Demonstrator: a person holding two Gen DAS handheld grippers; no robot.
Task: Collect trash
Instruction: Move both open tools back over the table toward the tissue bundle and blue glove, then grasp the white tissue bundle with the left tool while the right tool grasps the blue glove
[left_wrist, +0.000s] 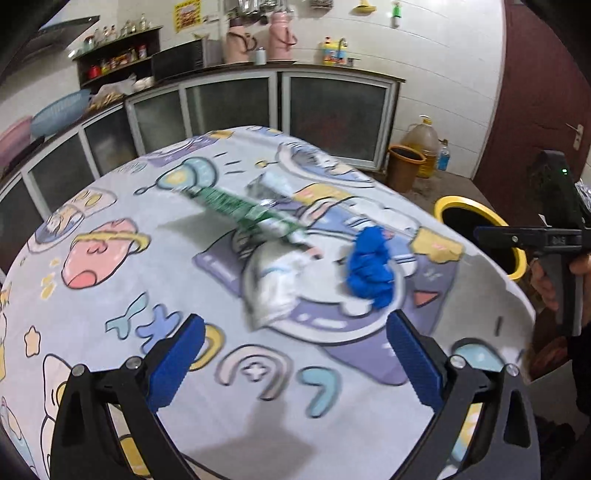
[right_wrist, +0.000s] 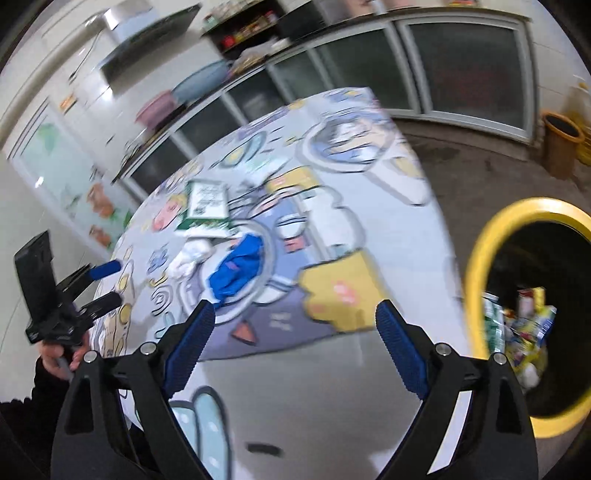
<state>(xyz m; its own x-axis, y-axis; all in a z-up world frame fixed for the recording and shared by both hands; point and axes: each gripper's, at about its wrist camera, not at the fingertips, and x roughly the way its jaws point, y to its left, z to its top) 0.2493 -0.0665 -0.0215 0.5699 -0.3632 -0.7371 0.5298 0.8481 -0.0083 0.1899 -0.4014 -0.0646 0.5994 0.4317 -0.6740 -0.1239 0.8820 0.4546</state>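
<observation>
Table (left_wrist: 110, 221) holds blue wad (left_wrist: 369, 269), green-white packet (left_wrist: 240, 210); yellow-rimmed bin (right_wrist: 476, 258) beside.

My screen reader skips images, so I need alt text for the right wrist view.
The right gripper, jaws open and empty, hovers over a cartoon-print tablecloth with a crumpled blue wrapper, white tissue and a green-white box. A yellow-rimmed bin holding trash sits to the right.

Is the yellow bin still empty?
No. The right wrist view shows packaging and wrappers already lying inside the yellow bin.
</observation>
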